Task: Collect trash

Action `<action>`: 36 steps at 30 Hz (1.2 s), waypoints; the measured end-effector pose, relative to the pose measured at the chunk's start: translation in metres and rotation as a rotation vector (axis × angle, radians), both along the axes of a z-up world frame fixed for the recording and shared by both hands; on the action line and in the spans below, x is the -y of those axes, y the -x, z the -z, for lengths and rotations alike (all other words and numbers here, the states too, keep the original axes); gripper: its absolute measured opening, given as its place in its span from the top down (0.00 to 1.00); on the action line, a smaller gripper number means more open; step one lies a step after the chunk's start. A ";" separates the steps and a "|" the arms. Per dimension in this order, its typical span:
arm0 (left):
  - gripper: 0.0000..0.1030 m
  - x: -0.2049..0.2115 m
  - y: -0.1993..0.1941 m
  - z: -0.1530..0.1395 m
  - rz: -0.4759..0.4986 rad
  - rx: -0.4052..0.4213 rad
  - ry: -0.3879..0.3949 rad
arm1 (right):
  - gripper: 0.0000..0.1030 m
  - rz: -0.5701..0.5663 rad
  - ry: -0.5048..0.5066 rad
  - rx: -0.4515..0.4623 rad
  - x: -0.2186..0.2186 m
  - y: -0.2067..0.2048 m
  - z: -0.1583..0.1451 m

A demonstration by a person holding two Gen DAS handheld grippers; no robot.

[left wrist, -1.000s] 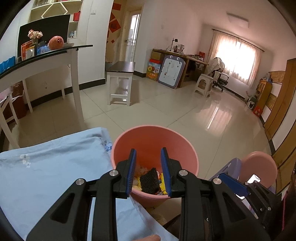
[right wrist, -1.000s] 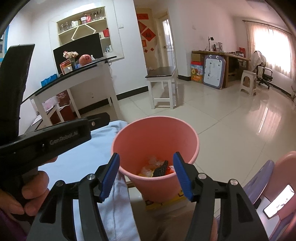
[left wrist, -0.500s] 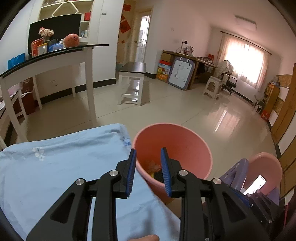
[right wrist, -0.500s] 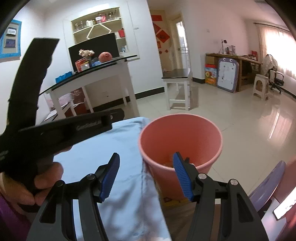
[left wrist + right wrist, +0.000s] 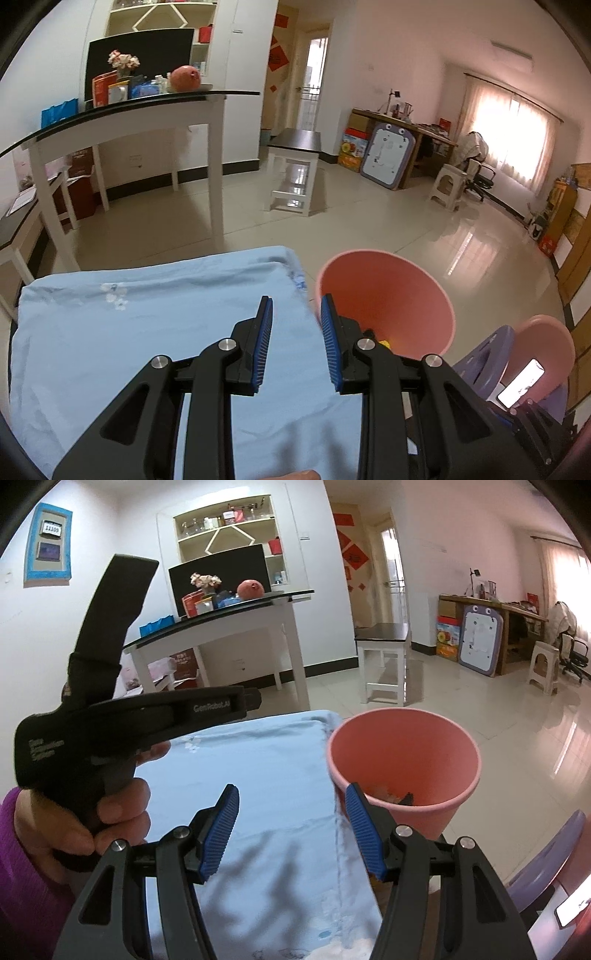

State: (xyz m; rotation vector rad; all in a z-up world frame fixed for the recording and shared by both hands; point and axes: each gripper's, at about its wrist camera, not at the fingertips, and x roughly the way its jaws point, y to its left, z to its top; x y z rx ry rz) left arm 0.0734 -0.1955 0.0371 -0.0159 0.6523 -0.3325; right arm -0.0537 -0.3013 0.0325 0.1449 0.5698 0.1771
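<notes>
The pink bucket [image 5: 388, 295] stands at the right edge of a table under a light blue cloth [image 5: 147, 332]. Some trash, with a dark scrap among it [image 5: 406, 797], lies at its bottom. My left gripper [image 5: 295, 301] hangs over the cloth just left of the bucket rim, open, nothing between its blue pads. The right gripper [image 5: 291, 790] is open wider, also above the cloth [image 5: 258, 760], with the bucket [image 5: 402, 753] to its right. In the right wrist view, a hand [image 5: 122, 812] in a purple sleeve holds the black body of the left gripper [image 5: 129, 720]. No loose trash shows on the cloth.
A purple chair [image 5: 491, 350] with a pink basin [image 5: 543, 339] and a lit phone [image 5: 521, 384] stands right of the bucket. Across the tiled floor are a white table with a dark glass top [image 5: 129, 110], a small bench [image 5: 295, 144] and a stool [image 5: 447, 184].
Both grippers have swung left, off the bucket mouth and over the blue cloth. The bucket has slid from the centre to the right in both views. Neither jaw opening has changed.
</notes>
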 end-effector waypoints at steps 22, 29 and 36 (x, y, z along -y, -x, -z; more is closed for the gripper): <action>0.74 -0.043 0.020 -0.008 -0.103 0.037 -0.015 | 0.42 -0.113 -0.004 0.026 -0.029 0.015 0.003; 0.74 -0.046 0.031 -0.011 -0.115 0.050 -0.023 | 0.42 -0.116 -0.011 0.041 -0.029 0.020 0.003; 0.74 -0.048 0.037 -0.014 -0.118 0.058 -0.021 | 0.42 -0.104 -0.007 0.052 -0.029 0.028 0.003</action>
